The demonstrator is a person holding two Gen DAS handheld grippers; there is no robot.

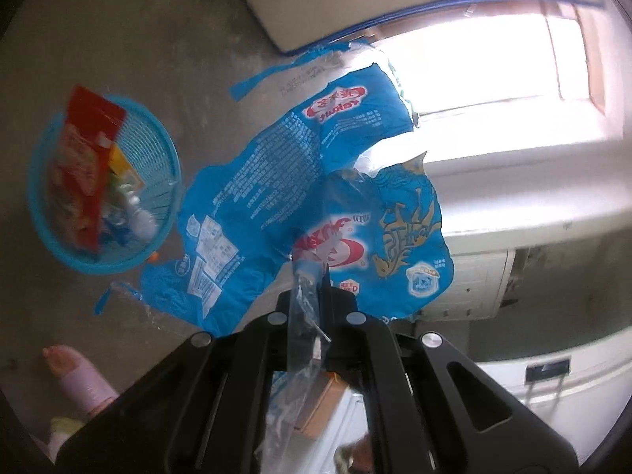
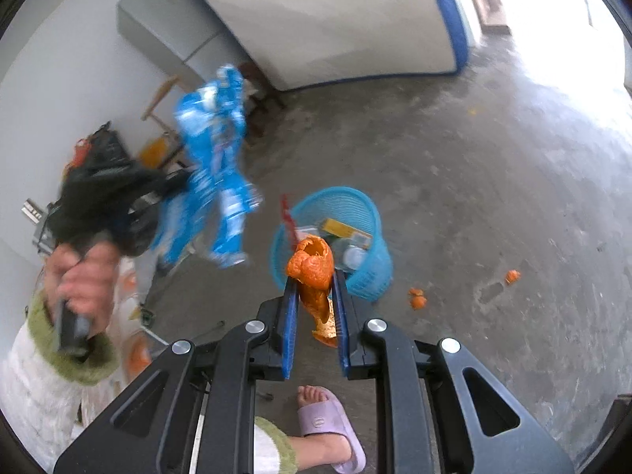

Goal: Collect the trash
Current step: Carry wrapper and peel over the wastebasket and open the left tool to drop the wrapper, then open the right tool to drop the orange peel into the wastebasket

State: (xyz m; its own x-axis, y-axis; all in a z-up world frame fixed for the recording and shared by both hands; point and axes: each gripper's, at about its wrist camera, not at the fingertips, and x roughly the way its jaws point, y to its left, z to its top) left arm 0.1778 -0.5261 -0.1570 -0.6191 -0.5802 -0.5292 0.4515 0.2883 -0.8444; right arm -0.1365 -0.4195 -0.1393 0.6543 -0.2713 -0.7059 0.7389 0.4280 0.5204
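Two pieces of trash are held at once above a grey concrete floor (image 2: 493, 181). Biggest is the blue plastic bag (image 1: 316, 197) — crumpled, torn open, printed with white text, a red-and-white logo and a gold fish design; its clear torn edge runs down between the fingers of the left gripper (image 1: 316, 288), whose jaws are clamped together on it, so the bag hangs out past the fingertips; in the right wrist view it shows blurred, dangling from the gripper in the person's hand (image 2: 83, 276).

Next is the blue mesh basket (image 2: 371, 276) standing on the floor, already holding a red wrapper (image 1: 83, 166), a yellow box (image 2: 341, 229) and other scraps; it sits just beyond the right gripper (image 2: 314, 276).

Smaller is the orange peel (image 2: 312, 264) — curled and bright; the blue pads (image 2: 290, 316) press on it from both sides, its upper part bulging past the tips.

Smallest are peel bits (image 2: 418, 298) lying on the floor beside the basket.
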